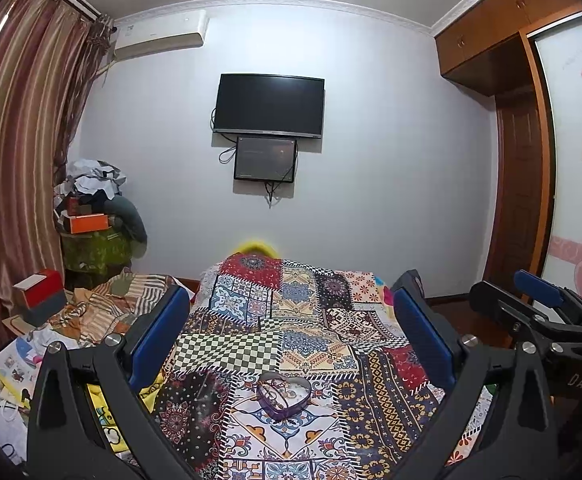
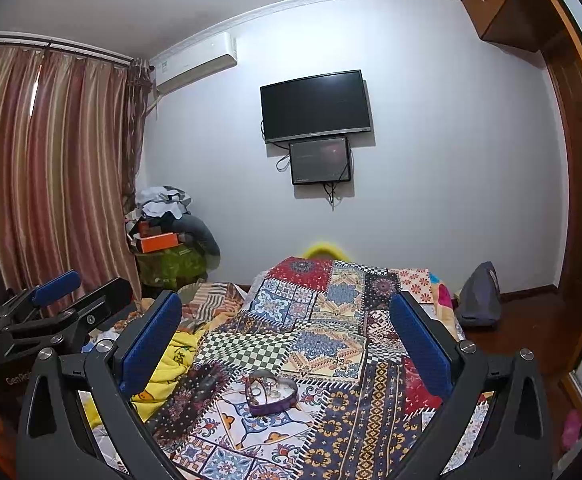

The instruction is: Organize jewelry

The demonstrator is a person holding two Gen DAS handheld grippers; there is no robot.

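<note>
A purple heart-shaped jewelry box [image 1: 284, 397] lies open on the patchwork bedspread [image 1: 311, 340], with small jewelry pieces inside that are too small to tell apart. It also shows in the right wrist view [image 2: 271, 396]. My left gripper [image 1: 291, 332] is open and empty, held above and short of the box. My right gripper [image 2: 287, 332] is open and empty too, at about the same distance from the box. The right gripper shows at the right edge of the left wrist view [image 1: 539, 300], and the left gripper shows at the left of the right wrist view [image 2: 63, 292].
A patchwork bedspread [image 2: 331, 320] covers the bed. A yellow blanket [image 2: 167, 368] and striped cloth [image 1: 131, 304] lie at its left. Piled boxes and clothes [image 1: 95, 216] stand by the curtain. A dark bag [image 2: 481, 296] sits on the floor at right. A TV [image 1: 269, 106] hangs on the far wall.
</note>
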